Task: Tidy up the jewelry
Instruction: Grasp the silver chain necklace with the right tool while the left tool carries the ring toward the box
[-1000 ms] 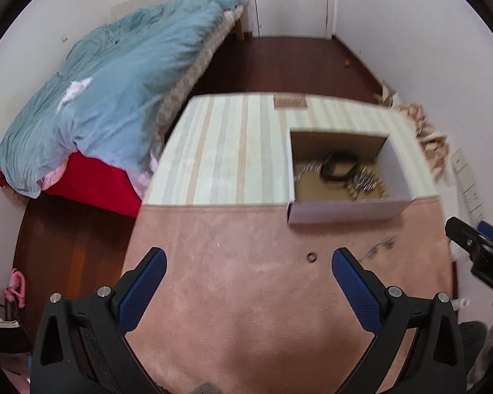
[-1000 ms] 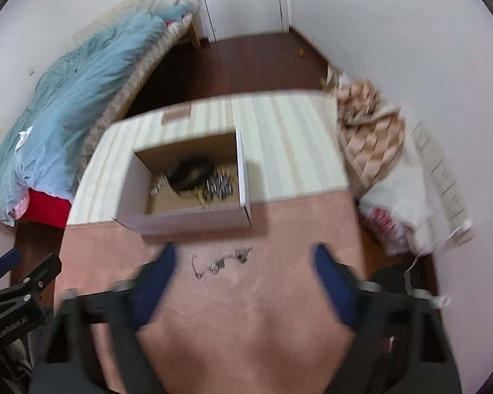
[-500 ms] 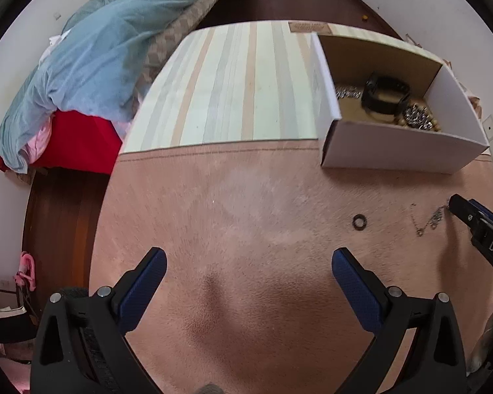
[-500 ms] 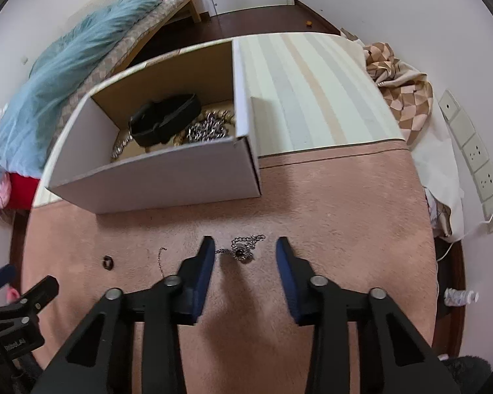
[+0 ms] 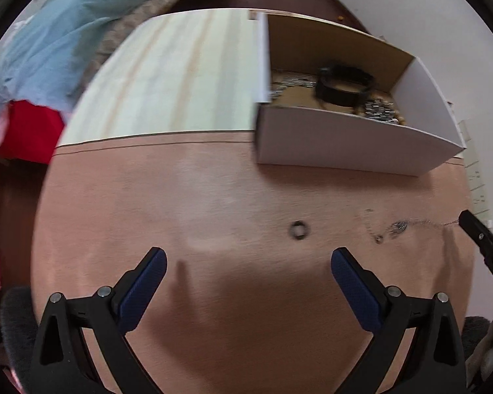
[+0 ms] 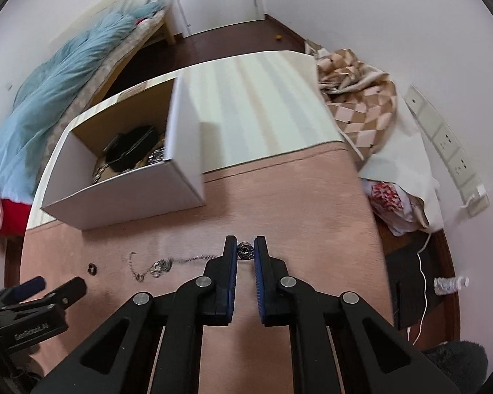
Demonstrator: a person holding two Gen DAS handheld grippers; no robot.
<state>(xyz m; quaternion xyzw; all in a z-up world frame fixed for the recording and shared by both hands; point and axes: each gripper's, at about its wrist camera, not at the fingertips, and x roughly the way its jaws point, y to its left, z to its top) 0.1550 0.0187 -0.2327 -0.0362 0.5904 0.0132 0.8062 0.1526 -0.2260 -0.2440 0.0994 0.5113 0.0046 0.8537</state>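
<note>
While jaws close, right gripper (image 6: 245, 249) pinches necklace pendant (image 6: 245, 250), ring (image 5: 298, 229) nearby

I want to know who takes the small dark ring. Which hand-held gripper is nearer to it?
Left. The left hand-held gripper hangs open just short of the small dark ring. The right hand-held gripper is farther, past the necklace, its jaws closed on the pendant end.
</note>
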